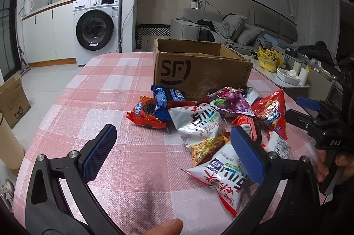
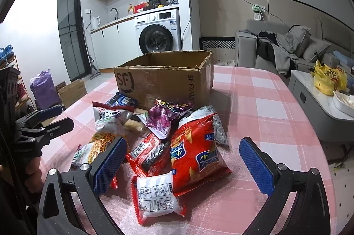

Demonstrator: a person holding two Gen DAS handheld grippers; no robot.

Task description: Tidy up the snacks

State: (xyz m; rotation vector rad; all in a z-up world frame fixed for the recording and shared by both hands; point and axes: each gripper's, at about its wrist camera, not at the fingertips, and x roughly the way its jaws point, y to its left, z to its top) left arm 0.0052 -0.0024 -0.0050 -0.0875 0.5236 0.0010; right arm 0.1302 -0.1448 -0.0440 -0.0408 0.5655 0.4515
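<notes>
A person stood at a table covered in a pink checked cloth, holding a two-finger gripper in each hand. Both grippers hung low over the cloth with their blue-padded jaws spread wide and holding nothing. Ahead of the left gripper, and a little to its right, lay a loose pile of snack packets; a silver noodle-snack bag sat just beyond its right finger, and a second silver bag lay partly under that finger. A red biscuit pack and a blue pack lay farther ahead. Between the fingers of the right gripper sat a large red chip bag, with a small white-fronted packet nearest the camera. Beyond the pile, touching its far edge, stood an open cardboard box; its inside could not be seen. The sorting seemed to be at its start, with no packet yet gripped. The next move likely called for closing one gripper on a top packet, lifting it clear and carrying it forward over the box rim.
</notes>
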